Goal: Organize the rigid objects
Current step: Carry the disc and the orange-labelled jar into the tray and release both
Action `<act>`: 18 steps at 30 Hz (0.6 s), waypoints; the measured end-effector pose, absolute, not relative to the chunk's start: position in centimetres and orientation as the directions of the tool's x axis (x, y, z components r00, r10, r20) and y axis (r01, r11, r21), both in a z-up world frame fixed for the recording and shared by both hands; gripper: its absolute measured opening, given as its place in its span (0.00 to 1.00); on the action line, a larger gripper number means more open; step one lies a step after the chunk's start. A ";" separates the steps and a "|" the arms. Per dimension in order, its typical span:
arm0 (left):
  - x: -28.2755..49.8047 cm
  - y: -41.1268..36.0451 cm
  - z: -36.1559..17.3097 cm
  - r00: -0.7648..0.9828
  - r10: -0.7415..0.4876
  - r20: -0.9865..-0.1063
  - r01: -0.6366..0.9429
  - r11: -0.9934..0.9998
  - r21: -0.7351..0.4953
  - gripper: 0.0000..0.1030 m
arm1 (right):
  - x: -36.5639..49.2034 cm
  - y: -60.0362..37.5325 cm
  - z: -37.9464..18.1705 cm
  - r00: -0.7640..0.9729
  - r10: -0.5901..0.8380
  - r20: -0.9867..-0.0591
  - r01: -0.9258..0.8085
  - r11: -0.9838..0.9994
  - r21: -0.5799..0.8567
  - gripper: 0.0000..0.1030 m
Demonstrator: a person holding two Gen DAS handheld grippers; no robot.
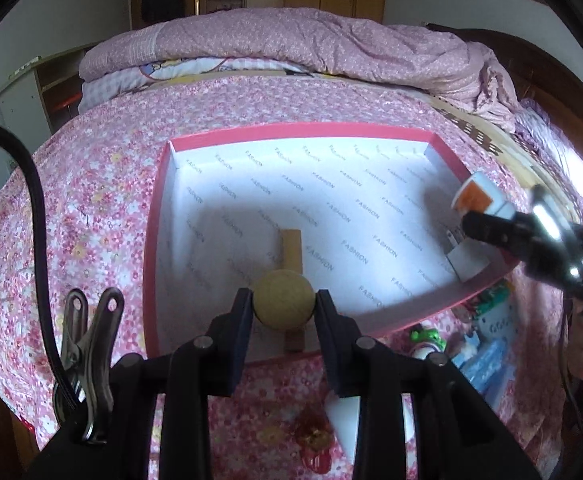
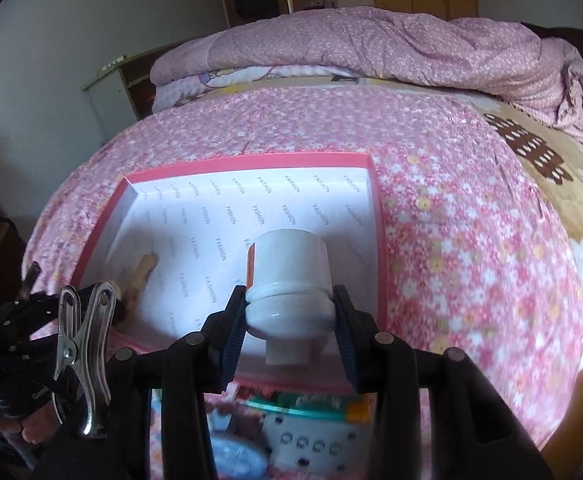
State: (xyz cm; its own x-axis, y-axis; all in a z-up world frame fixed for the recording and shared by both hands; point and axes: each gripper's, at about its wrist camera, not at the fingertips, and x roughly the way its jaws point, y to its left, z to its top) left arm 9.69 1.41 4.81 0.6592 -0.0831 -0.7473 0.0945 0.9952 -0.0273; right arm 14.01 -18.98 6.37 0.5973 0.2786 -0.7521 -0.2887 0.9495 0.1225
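A pink-rimmed box (image 1: 159, 208) with a white "FASHION" printed lining lies on the flowered bed; it also shows in the right wrist view (image 2: 251, 162). My left gripper (image 1: 284, 306) is shut on a tan ball (image 1: 284, 300) above the box's near edge. A wooden block (image 1: 291, 252) lies in the box under the ball. My right gripper (image 2: 289, 312) is shut on a white bottle (image 2: 287, 284) with an orange label, held over the box's near right part. In the left wrist view the bottle (image 1: 479, 196) is seen over the box's right corner, above a small white charger (image 1: 465, 258).
Loose items lie on the bedspread in front of the box: a green toy (image 1: 425, 336), a blue packet (image 1: 483, 364), a red trinket (image 1: 315, 440), a white remote-like item (image 2: 311, 444). Folded pink quilts (image 1: 291, 40) are piled at the far end of the bed.
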 end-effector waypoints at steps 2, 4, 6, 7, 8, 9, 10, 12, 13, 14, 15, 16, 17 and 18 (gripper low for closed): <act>9.6 1.0 4.7 0.667 -0.071 -0.742 0.103 0.995 -0.003 0.34 | 14.3 -18.7 6.0 0.601 0.268 -0.753 -0.293 0.950 0.104 0.41; 9.5 0.7 4.7 0.676 -0.059 -0.735 0.106 0.994 0.018 0.39 | 14.6 -18.7 5.9 0.606 0.267 -0.749 -0.294 0.950 0.102 0.41; 9.6 0.6 4.7 0.675 -0.059 -0.736 0.116 0.993 0.027 0.45 | 15.2 -18.8 5.8 0.597 0.274 -0.754 -0.284 0.951 0.121 0.41; 9.7 0.5 4.8 0.669 -0.063 -0.741 0.127 0.991 0.030 0.47 | 15.6 -19.0 5.8 0.590 0.282 -0.756 -0.278 0.951 0.138 0.41; 9.8 0.4 4.9 0.665 -0.065 -0.744 0.133 0.991 0.033 0.47 | 15.9 -19.0 5.9 0.588 0.286 -0.757 -0.277 0.950 0.144 0.41; 9.9 0.3 5.0 0.663 -0.065 -0.746 0.137 0.990 0.036 0.47 | 16.1 -19.0 5.9 0.586 0.288 -0.758 -0.277 0.950 0.146 0.41; 10.0 0.2 5.1 0.663 -0.060 -0.747 0.138 0.990 0.043 0.47 | 16.3 -18.9 6.0 0.586 0.287 -0.758 -0.277 0.950 0.146 0.41; 10.2 0.1 5.3 0.666 -0.050 -0.745 0.131 0.990 0.050 0.47 | 16.6 -18.8 6.2 0.583 0.288 -0.760 -0.281 0.949 0.144 0.41; 10.3 0.1 5.5 0.667 -0.048 -0.744 0.126 0.991 0.049 0.47 | 16.6 -18.7 6.3 0.584 0.293 -0.757 -0.288 0.947 0.145 0.41; 10.4 0.1 5.7 0.667 -0.047 -0.744 0.121 0.992 0.046 0.47 | 16.6 -18.5 6.5 0.584 0.301 -0.753 -0.297 0.943 0.147 0.41; 10.5 0.2 5.8 0.666 -0.045 -0.745 0.114 0.993 0.043 0.47 | 16.4 -18.4 6.7 0.584 0.316 -0.748 -0.311 0.938 0.153 0.41; 10.6 0.3 6.0 0.666 -0.040 -0.745 0.104 0.994 0.039 0.47 | 16.3 -18.4 6.9 0.586 0.327 -0.742 -0.321 0.934 0.158 0.41; 10.6 0.4 6.1 0.667 -0.035 -0.744 0.093 0.995 0.037 0.47 | 16.1 -18.4 7.0 0.589 0.332 -0.737 -0.326 0.932 0.159 0.42; 10.6 0.4 6.1 0.666 -0.031 -0.745 0.086 0.996 0.035 0.47 | 15.9 -18.3 7.1 0.593 0.335 -0.732 -0.330 0.931 0.158 0.44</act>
State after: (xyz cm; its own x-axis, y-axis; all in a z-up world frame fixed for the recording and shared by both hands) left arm 10.62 0.41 6.14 0.6662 -0.0312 -0.7451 0.0862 0.9956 0.0355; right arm 15.91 -18.31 7.15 0.5932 0.3347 -0.7322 -0.3305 0.9306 0.1577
